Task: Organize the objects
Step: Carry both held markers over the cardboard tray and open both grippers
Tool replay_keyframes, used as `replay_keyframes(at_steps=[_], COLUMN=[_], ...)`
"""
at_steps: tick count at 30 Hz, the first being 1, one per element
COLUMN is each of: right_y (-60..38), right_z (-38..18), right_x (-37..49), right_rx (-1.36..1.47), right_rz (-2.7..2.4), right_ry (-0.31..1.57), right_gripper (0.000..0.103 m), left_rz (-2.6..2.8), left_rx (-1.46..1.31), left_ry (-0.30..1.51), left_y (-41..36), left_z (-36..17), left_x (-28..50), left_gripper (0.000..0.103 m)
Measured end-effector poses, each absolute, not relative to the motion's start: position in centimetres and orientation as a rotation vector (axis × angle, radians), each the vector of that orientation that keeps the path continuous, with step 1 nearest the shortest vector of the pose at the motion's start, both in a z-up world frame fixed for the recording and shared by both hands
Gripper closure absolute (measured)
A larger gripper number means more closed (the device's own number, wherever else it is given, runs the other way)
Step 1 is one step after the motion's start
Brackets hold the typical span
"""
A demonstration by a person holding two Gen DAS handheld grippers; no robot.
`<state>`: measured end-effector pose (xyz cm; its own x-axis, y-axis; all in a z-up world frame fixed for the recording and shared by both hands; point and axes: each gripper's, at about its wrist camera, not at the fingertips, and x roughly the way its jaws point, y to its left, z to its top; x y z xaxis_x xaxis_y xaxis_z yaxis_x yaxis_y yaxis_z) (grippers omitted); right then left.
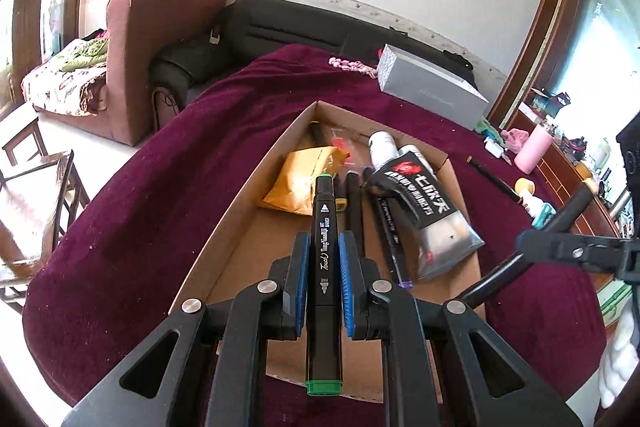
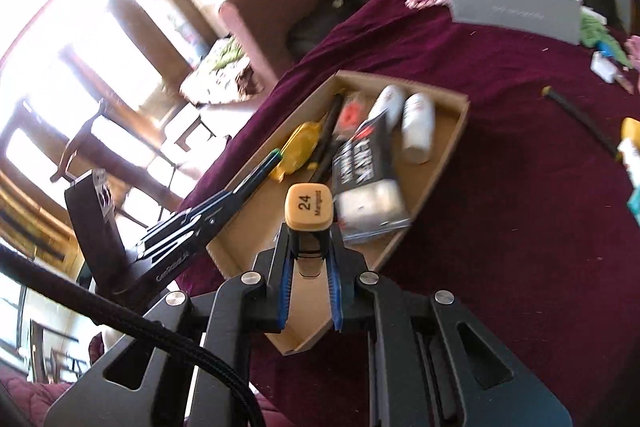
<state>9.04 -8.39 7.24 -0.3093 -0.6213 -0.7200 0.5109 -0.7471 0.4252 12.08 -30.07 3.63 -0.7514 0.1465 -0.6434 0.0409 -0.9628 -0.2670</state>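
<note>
Two markers over the cardboard tray (image 1: 224, 227)
Left tool (image 1: 325, 279) clamps green-capped marker (image 1: 325, 227) mid-barrel; right tool (image 2: 310, 263) clamps marigold-capped marker (image 2: 309, 211). Both markers look light, stiff, smooth.

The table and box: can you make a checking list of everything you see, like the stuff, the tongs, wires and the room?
Surface: table under a maroon cloth.
Job's things: cardboard tray holding a yellow pouch, a black tube, white bottles, pens.
Clutter: grey box, pink cup, a pen on the cloth.
Tongs: left tongs shut on a green marker; right tongs shut on an orange marker.
Cables: braided cable beside the right tongs.
Surroundings: sofas, chairs, bright windows.
</note>
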Motion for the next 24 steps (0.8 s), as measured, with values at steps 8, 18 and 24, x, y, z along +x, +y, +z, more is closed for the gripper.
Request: replay_keyframes(at_steps=[8,18,24], right_y=[-11.7,-13.9,-15.4], right_z=[4.4,3.2,1.8], right_x=[6.4,4.5,3.8], right_rx=[1.309,1.363,1.408], right_rz=[-2.037,-2.025,-2.015], right_ry=[-0.146,-0.150,-0.127], right_gripper=[0.090,0.089,0.089], left_rz=[2.849,2.828,2.803], left_rx=[-1.121,-1.130,-1.138], left_ry=[-0.436,-0.444,-0.446], left_y=[-31.0,-31.7,-31.7], left_z=[2.6,2.0,1.8], left_x=[11.9,11.9,11.9], left_gripper=[0.091,0.091,0.091])
